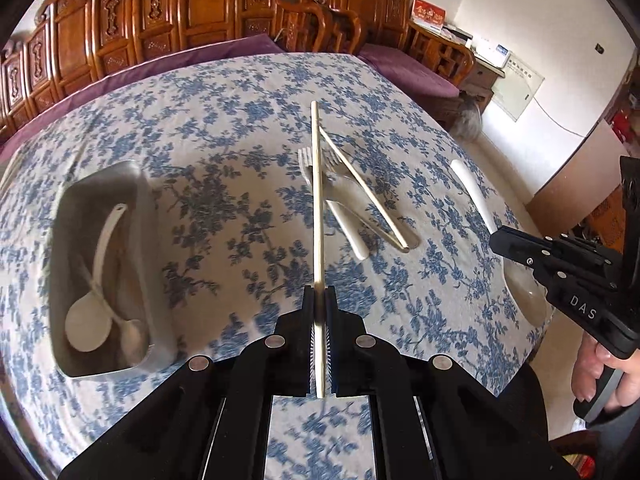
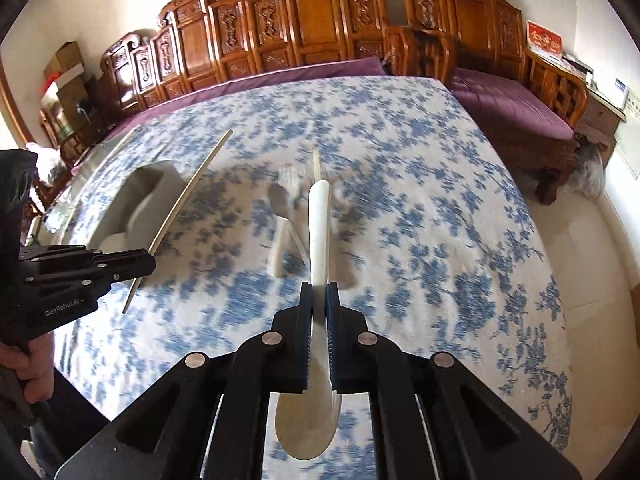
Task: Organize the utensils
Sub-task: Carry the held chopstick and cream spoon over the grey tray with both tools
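Left gripper (image 1: 319, 300) clamped 1 chopstick (image 1: 316, 200); right gripper (image 2: 319, 296) clamped 1 white spoon (image 2: 319, 232); metal tray (image 1: 146, 248) at left held 2 spoons (image 1: 90, 320).

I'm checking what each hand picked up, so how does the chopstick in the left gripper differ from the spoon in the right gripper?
The chopstick is a thin, straight, pale wooden stick; the white spoon is thicker, with a curved handle and a broad bowl. The left gripper clamps the chopstick near its lower end; the right gripper clamps the spoon's handle just above its bowl. Both are held above the floral tablecloth, pointing away from the cameras.
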A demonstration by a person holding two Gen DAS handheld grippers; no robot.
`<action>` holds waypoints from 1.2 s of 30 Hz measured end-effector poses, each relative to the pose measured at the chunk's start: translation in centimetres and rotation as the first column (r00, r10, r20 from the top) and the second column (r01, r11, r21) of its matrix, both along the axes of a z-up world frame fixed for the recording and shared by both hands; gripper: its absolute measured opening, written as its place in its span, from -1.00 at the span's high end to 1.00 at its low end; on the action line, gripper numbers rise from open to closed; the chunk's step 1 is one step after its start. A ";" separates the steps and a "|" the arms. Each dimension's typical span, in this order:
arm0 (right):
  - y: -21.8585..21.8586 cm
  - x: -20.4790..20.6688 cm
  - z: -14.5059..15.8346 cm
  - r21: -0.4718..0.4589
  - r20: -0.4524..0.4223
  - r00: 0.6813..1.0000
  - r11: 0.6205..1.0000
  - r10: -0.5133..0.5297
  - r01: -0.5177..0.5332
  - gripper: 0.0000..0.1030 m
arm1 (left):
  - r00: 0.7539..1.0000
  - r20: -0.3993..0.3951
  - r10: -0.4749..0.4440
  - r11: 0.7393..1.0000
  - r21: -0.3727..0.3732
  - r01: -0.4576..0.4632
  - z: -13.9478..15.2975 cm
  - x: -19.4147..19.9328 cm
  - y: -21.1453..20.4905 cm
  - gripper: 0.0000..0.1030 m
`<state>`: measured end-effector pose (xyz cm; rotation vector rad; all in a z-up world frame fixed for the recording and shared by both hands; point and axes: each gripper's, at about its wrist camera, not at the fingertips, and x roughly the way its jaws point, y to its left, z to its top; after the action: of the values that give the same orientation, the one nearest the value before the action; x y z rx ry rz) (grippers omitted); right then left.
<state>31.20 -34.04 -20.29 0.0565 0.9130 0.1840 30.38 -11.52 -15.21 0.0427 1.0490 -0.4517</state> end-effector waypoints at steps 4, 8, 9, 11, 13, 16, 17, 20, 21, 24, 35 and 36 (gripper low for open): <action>2.9 0.4 1.2 -0.005 0.021 0.999 0.999 0.048 -0.047 0.84 | 1.000 0.019 0.010 1.000 -0.001 -0.010 0.9 -0.2 2.8 0.92; 5.5 0.5 1.8 -0.010 0.044 0.995 0.996 0.086 -0.086 0.84 | 0.999 0.024 0.029 1.000 -0.004 -0.029 1.0 -0.4 5.5 0.92; 6.1 0.5 1.9 -0.006 0.047 0.995 0.996 0.092 -0.092 0.84 | 0.999 0.024 0.039 0.999 -0.005 -0.039 0.9 -0.5 6.4 0.92; 7.4 0.5 2.2 0.000 0.052 0.992 0.994 0.112 -0.112 0.84 | 0.998 0.019 0.054 0.999 -0.003 -0.054 0.6 -0.5 7.7 0.92; 8.8 0.7 2.4 -0.003 0.051 0.989 0.990 0.138 -0.138 0.84 | 0.997 0.012 0.072 0.997 0.003 -0.073 0.3 -0.4 8.9 0.92; 10.6 1.0 2.8 -0.011 0.054 0.983 0.985 0.174 -0.173 0.84 | 0.995 0.015 0.094 0.995 0.013 -0.094 0.0 -0.3 10.6 0.92; 11.1 1.2 2.9 -0.013 0.056 0.982 0.983 0.182 -0.182 0.84 | 0.995 0.017 0.102 0.995 0.015 -0.103 -0.1 -0.3 11.2 0.92; 12.8 1.7 3.0 -0.019 0.063 0.974 0.976 0.217 -0.216 0.84 | 0.992 0.014 0.129 0.991 0.017 -0.129 -0.5 0.0 12.7 0.92; 13.3 1.8 3.0 -0.020 0.065 0.972 0.974 0.227 -0.226 0.84 | 0.990 0.011 0.142 0.990 0.016 -0.142 -0.8 0.2 13.4 0.92; 14.4 2.0 3.0 -0.028 0.076 0.965 0.968 0.252 -0.251 0.84 | 0.986 0.007 0.165 0.986 0.005 -0.165 -1.3 0.8 15.0 0.92; 17.1 3.5 2.4 -0.037 0.105 0.954 0.960 0.280 -0.277 0.84 | 0.978 0.015 0.210 0.977 -0.030 -0.209 -3.0 3.2 17.6 0.92; 17.4 3.6 2.3 -0.042 0.107 0.952 0.958 0.285 -0.282 0.84 | 0.977 0.019 0.212 0.977 -0.021 -0.212 -3.2 3.4 17.7 0.92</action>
<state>34.82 -16.68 -18.00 -0.1095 0.8078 0.4390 33.81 6.14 -18.37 -0.0804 1.0157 -0.2664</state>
